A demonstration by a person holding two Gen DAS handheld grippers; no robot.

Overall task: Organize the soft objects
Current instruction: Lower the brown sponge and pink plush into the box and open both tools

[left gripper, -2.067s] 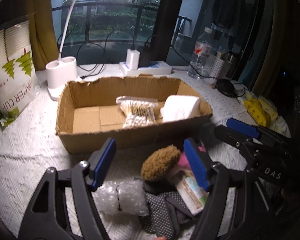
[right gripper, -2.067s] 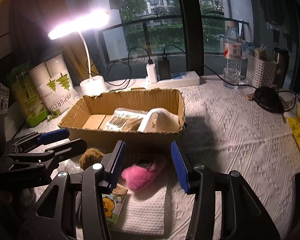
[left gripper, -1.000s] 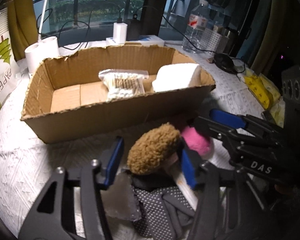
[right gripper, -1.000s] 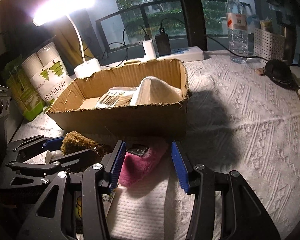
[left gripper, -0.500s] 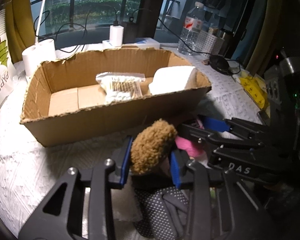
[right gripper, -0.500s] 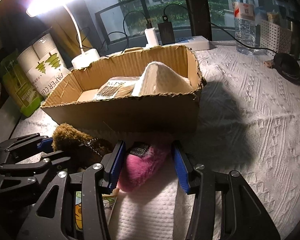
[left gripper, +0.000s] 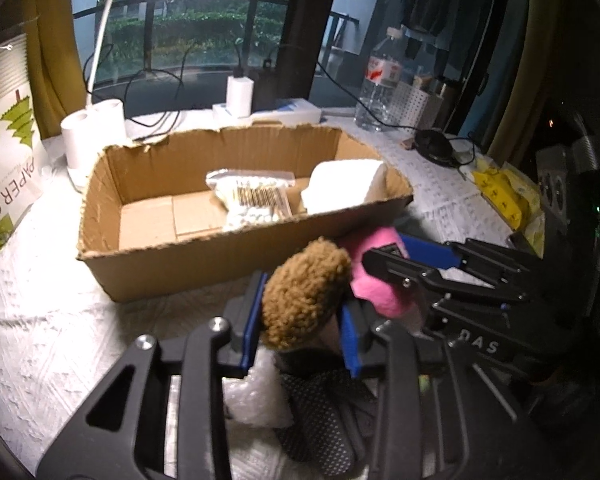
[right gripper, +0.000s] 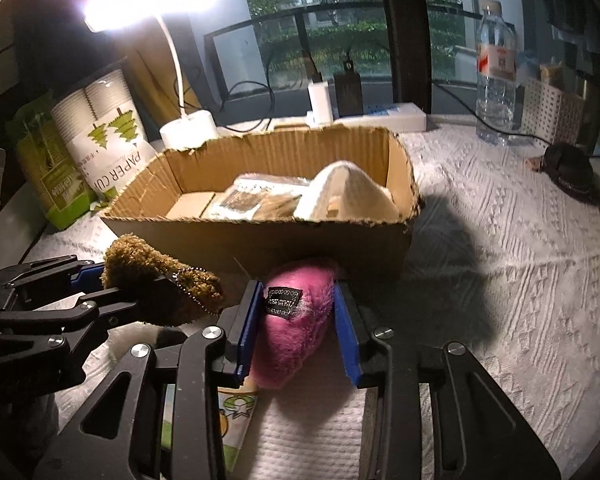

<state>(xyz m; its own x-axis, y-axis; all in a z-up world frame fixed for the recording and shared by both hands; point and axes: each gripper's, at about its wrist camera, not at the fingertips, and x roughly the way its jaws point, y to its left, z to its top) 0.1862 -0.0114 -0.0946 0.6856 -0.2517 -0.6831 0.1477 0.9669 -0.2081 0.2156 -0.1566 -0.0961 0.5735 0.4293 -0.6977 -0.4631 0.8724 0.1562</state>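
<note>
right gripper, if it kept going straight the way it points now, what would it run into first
Probably the near wall of the cardboard box, just beyond the pink plush that the right gripper has been closing around. Depth is hard to judge here.

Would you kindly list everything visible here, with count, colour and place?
cardboard box: one, brown, table centre
cotton swab bag: one, clear, in box
white towel: one, in box, right end
brown plush: one, before box
pink plush: one, before box
paper cup pack: one, white-green, left
desk lamp: one, white, behind box
water bottle: one, clear, rear right
left gripper: black-blue, shut on brown plush
right gripper: black-blue, closing on pink plush
</note>
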